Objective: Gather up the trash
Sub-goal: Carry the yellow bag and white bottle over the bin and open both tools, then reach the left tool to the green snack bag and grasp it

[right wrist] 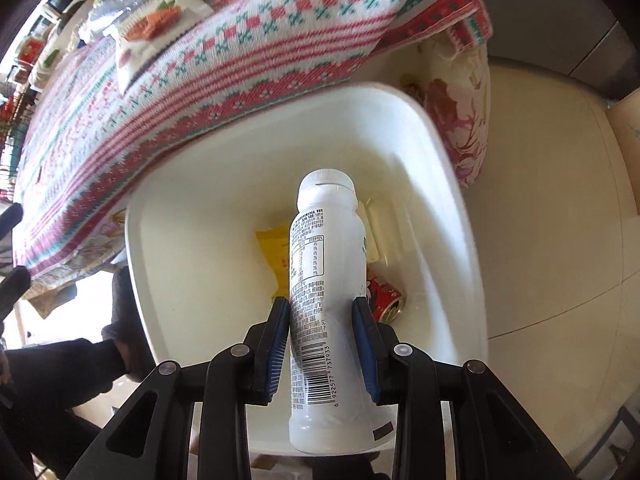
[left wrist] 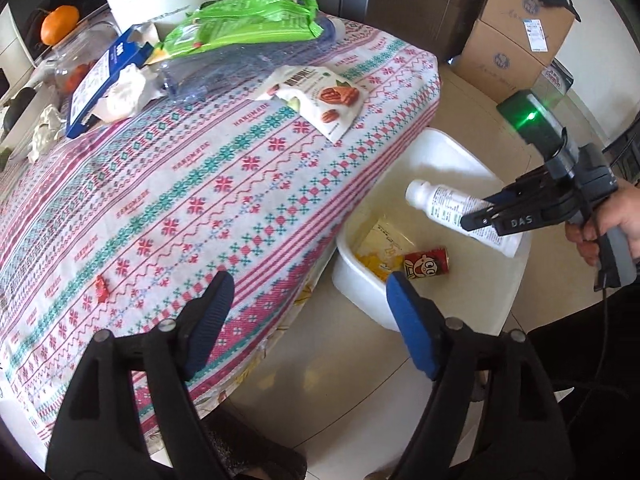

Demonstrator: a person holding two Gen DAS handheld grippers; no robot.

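The right gripper (right wrist: 322, 320) has its blue pads pressed against both sides of a white plastic bottle (right wrist: 324, 280), gripping it around the lower body so the capped end points forward and down over the white bin (right wrist: 448, 184) — a hold that seems meant to let the bottle drop straight in once the pads part. The bin stands on the floor just beside the tabletop (left wrist: 200, 208), tucked against the hanging edge of the cloth, probably so trash can go over the side with little travel. Already lying in it are a yellow wrapper (left wrist: 380, 248) and a small red can (left wrist: 426, 265) printed with a cartoon face.

The left gripper (left wrist: 310, 312) hangs wide open and empty over the tabletop's near edge, likely free for the next pick. Trash left on the tabletop includes a nut packet (left wrist: 320, 100) showing pecans and a barcode, a green bag (left wrist: 244, 24), a blue carton (left wrist: 108, 76) and a tiny red wrapper (left wrist: 102, 288).

Legible writing: the cloth repeats "HANDMADE", the right gripper's body in the left wrist view reads "DAS", and the bottle's barcode reads 6 922577 737933; its fine label print is too small to read
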